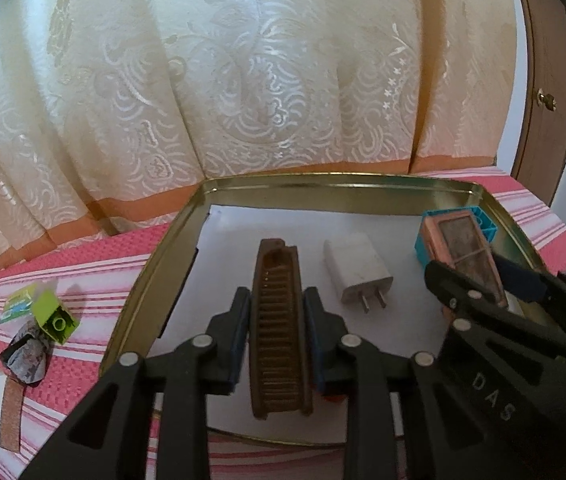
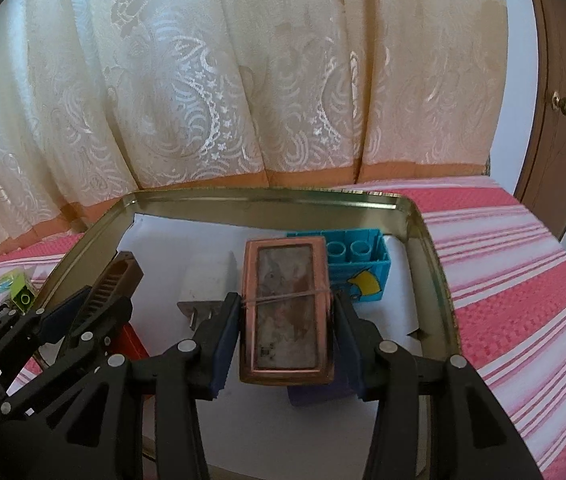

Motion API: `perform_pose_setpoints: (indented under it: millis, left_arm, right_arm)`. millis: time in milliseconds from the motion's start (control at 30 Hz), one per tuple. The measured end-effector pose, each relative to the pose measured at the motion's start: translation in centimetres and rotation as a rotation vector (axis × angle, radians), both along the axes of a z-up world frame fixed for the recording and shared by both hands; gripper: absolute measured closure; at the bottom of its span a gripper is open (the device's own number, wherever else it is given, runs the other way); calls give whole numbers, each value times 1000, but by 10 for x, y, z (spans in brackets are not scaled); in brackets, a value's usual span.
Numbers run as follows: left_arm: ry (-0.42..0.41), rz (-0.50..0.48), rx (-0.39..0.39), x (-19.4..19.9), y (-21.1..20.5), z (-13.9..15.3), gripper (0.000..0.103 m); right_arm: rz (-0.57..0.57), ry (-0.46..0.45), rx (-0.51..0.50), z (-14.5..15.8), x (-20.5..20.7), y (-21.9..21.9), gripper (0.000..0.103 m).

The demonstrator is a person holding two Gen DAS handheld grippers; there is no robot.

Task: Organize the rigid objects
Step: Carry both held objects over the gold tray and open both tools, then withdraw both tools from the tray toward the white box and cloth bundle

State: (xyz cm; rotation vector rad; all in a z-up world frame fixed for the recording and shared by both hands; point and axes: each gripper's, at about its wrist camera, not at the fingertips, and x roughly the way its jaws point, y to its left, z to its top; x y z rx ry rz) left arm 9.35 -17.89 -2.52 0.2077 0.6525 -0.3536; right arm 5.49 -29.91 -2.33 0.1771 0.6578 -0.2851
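A gold metal tray [image 1: 343, 179] with a white paper lining lies on a pink striped cloth. My left gripper [image 1: 277, 314] is shut on a brown ribbed comb-like piece [image 1: 279, 336] and holds it over the tray; it also shows in the right wrist view [image 2: 113, 284]. My right gripper [image 2: 287, 312] is shut on a pink rectangular case [image 2: 285, 312] bound with a rubber band, over the tray's right side; the case also shows in the left wrist view [image 1: 463, 248]. A white charger plug [image 1: 357, 270] and a blue toy block [image 2: 357, 262] lie in the tray.
Left of the tray on the cloth lie a green toy block [image 1: 55, 318], a crumpled grey wrapper [image 1: 27, 354] and a strip of brown paper [image 1: 11, 416]. A cream curtain [image 1: 243, 80] hangs behind. A brown door [image 2: 559, 112] stands at the right.
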Motion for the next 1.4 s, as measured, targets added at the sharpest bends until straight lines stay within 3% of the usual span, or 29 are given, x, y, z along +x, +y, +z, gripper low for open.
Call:
perform_pose_setpoints:
  millis: [100, 167, 233, 267, 300, 400, 733, 967, 1133, 1400]
  left_arm:
    - [-20, 50, -14, -1, 7, 3, 47]
    - [-39, 85, -42, -2, 15, 6, 21]
    - [-57, 118, -83, -3, 25, 11, 1]
    - [-77, 123, -107, -6, 30, 15, 0]
    - [-88, 122, -119, -9, 32, 17, 0]
    - [-113, 99, -117, -15, 31, 22, 0]
    - [-163, 112, -46, -29, 36, 19, 0]
    - [-268, 187, -19, -42, 67, 27, 0]
    - [-307, 230, -9, -48, 90, 28, 0]
    - [-290, 246, -44, -54, 115, 26, 0]
  right_arm:
    - [-30, -3, 10, 2, -2, -3, 48]
    - [-54, -32, 17, 8, -7, -6, 46]
    - [-71, -75, 44, 14, -13, -11, 28]
    - [-74, -113, 72, 18, -18, -14, 15]
    - [-76, -156, 93, 21, -23, -15, 13]
    - [-75, -247, 108, 29, -34, -12, 13]
    - [-45, -281, 55, 31, -34, 7, 13]
    - [-42, -422, -112, 44, -51, 34, 13]
    - [-23, -520, -157, 46, -63, 46, 13]
    - [31, -527, -180, 41, -66, 62, 13]
